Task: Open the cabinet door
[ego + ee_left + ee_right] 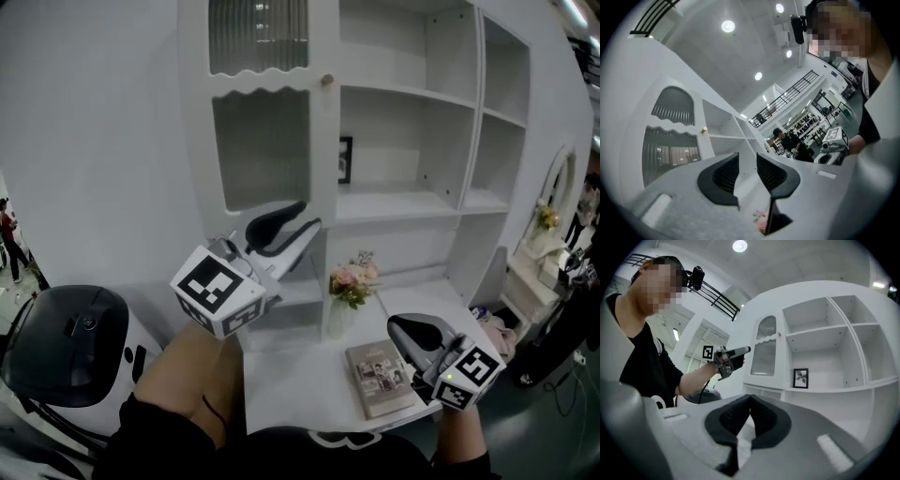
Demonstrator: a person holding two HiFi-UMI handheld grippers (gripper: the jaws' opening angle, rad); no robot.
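The white cabinet door (262, 141) stands shut at the cabinet's left side, with ribbed glass panels and a small round knob (327, 81) on its right edge. My left gripper (311, 214) is raised in front of the door's lower panel, below the knob and apart from it. Its jaws are open with nothing between them (747, 157), and the knob (704, 130) shows up and to the left of them. My right gripper (398, 325) hangs low over the desk at the right, with its jaws shut and empty (750, 397).
Open shelves (403, 94) fill the cabinet to the right of the door, with a small framed picture (345, 159) on one. A vase of flowers (349, 286) and a booklet (382, 375) are on the white desk (291, 375). A black-and-white round appliance (66, 347) stands at the left.
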